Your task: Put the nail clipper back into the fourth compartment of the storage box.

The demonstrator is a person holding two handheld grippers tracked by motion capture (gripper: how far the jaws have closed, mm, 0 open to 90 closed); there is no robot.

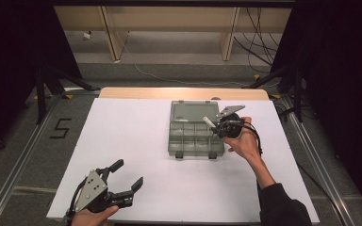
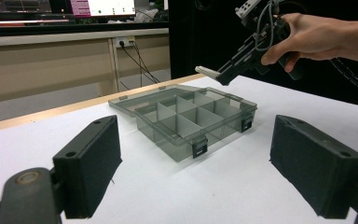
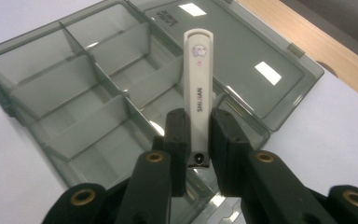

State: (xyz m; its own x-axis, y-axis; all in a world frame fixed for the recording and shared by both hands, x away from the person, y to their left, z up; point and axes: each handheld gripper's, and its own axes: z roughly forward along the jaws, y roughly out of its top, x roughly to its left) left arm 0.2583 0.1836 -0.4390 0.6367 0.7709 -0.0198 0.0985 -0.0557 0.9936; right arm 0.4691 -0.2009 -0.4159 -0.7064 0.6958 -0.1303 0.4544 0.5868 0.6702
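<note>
1. Viewing from the high view, the right gripper (image 1: 215,125) was found clenched on a white nail clipper (image 1: 209,121) above the right edge of the open compartment box (image 1: 195,143); a compartment should be centred under the tip before lowering. The left gripper (image 1: 126,176) was held released, well apart.
2. In the left gripper view, clearance between clipper (image 2: 209,72) and box (image 2: 186,123) was shown.
3. In the right gripper view, the clipper's (image 3: 198,93) grip near its pivot end was shown.
</note>
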